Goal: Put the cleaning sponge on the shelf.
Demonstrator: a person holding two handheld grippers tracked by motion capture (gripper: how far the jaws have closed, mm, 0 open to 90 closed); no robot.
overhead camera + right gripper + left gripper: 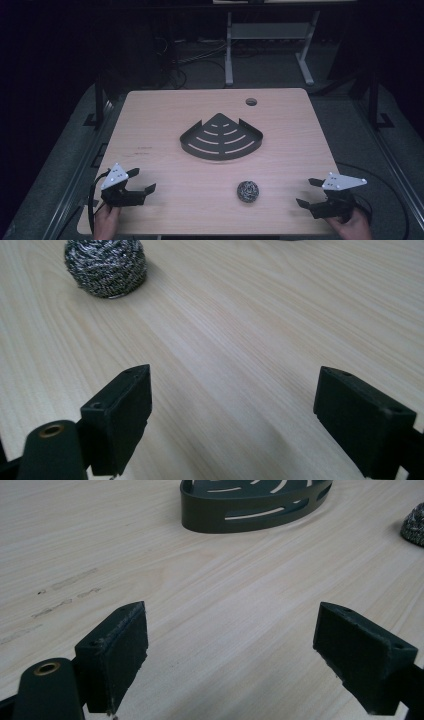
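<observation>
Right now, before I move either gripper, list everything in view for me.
corner shelf basket: one, dark grey, slotted, middle of the table
steel wool scrubber: one, silver, near edge, in front of the basket, apart from it
table: one, light wood, round hole near far edge
desk frame: one, pale grey, on the floor beyond the table
left gripper: one, black, near-left corner, open, empty
right gripper: one, black, near-right corner, open, empty
</observation>
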